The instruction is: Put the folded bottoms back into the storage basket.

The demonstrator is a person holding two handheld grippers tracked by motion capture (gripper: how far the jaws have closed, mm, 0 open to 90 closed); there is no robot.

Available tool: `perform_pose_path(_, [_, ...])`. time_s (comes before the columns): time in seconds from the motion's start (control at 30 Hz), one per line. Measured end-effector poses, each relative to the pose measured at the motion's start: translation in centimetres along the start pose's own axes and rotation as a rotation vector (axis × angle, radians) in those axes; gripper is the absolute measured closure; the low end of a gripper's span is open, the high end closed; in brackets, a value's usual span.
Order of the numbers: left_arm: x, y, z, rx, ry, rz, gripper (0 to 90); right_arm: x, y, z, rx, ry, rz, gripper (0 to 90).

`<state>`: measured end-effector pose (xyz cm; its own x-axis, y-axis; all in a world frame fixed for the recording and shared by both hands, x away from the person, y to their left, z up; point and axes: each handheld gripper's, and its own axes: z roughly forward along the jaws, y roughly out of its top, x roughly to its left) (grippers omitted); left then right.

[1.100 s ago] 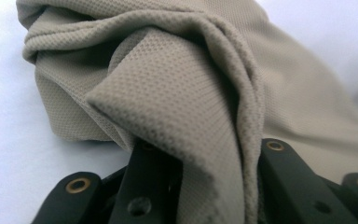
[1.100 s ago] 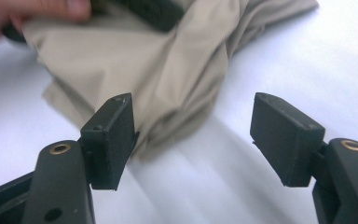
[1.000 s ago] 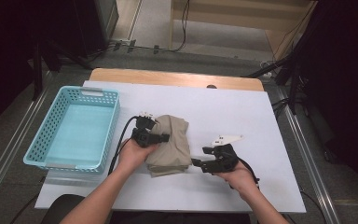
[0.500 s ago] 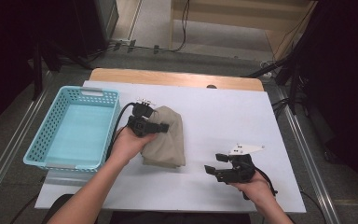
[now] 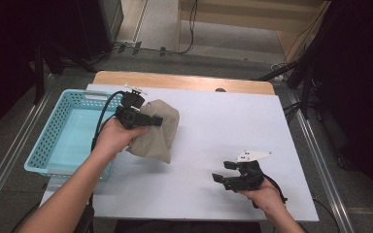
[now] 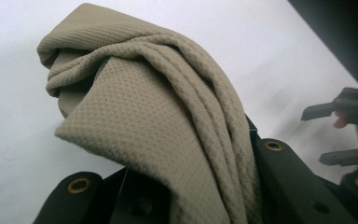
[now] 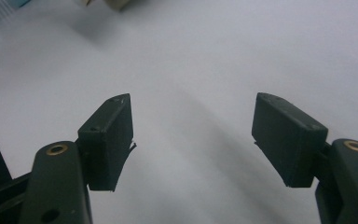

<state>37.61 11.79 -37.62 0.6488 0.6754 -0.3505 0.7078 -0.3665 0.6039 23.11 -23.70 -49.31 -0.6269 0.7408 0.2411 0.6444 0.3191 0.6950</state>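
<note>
In the high view, the left gripper (image 5: 148,119) sits left of centre, held in the person's left hand (image 5: 110,141), and its jaws are clamped on a folded, beige, waffle-textured cloth (image 5: 156,131). The cloth hangs from the jaws in a loose bundle, its lower end drooping toward the white bench top (image 5: 223,126), with a soft shadow beneath it. Whether that lower edge touches the bench cannot be told from this view. In the left gripper view the same beige cloth (image 6: 158,116) spills up and over between the two black jaws, bunched in thick folds and covering the pads, with the white surface behind it.

Just left of the cloth, along the left side of the high view, stands a light blue perforated plastic basket (image 5: 53,145); the left forearm crosses its lower right corner.

The right gripper (image 5: 223,172) is in the lower right of the high view, well apart from the cloth, held in the right hand (image 5: 264,196) low over the bench, with a grey three-cornered plate on top. Its jaws stand wide apart with nothing between them. The right gripper view shows this plainly: the two black pads (image 7: 109,140) are spread to either side of the frame over bare white bench, and a scrap of the cloth (image 7: 119,4) shows at the top edge. The same gripper appears at the right edge of the left gripper view (image 6: 342,135).
</note>
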Motion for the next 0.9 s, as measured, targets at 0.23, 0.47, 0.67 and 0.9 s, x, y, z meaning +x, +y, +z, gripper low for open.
perform_pose_path(0.23, [1.6, 1.4, -3.4, -0.016, -0.012, -0.023, 74.3, 0.2, 0.0, 0.1, 0.0, 0.008, -0.005, 27.8])
perform_pose_path(0.47, [3.4, 2.3, -6.3, -0.017, -0.002, -0.02, 74.2, 0.0, 0.0, 0.2, 0.005, -0.004, -0.011, 27.9])
perform_pose_path(0.67, [4.8, 2.9, -8.8, -0.021, 0.023, -0.025, 74.1, 0.0, 0.0, 0.3, 0.008, -0.012, -0.021, 28.0])
perform_pose_path(0.9, [6.3, 2.7, -12.1, -0.037, 0.072, -0.038, 74.2, -0.1, 0.1, 0.2, 0.0, -0.025, -0.022, 28.1])
